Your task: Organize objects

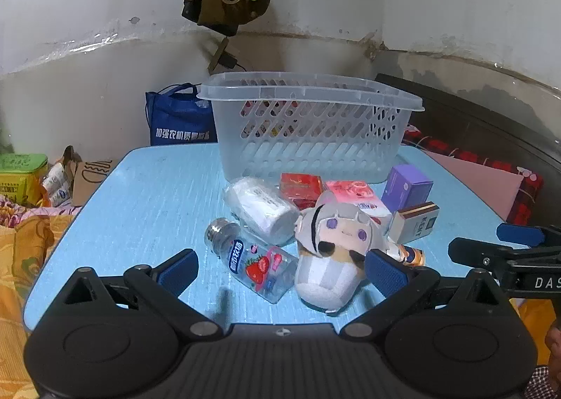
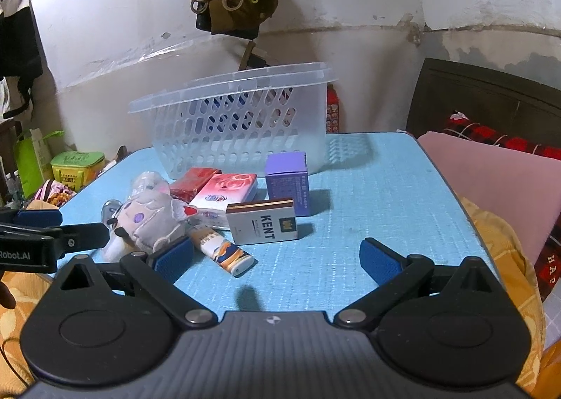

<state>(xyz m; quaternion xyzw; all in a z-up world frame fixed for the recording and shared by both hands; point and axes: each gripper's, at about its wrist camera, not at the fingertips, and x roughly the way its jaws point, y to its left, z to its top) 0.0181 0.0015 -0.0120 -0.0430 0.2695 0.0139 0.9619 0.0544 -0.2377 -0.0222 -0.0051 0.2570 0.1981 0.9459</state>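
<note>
With both tongs, left [image 1: 282, 271] and right [image 2: 277, 258], spread wide and empty above the counter [image 1: 147, 195], I judge the bottle [image 1: 252, 262] slippery, the plush doll [image 1: 329, 251] soft for a body squeeze, the cigarette pack [image 2: 263, 223] light and stiff, all before the basket [image 1: 308, 125]
</note>
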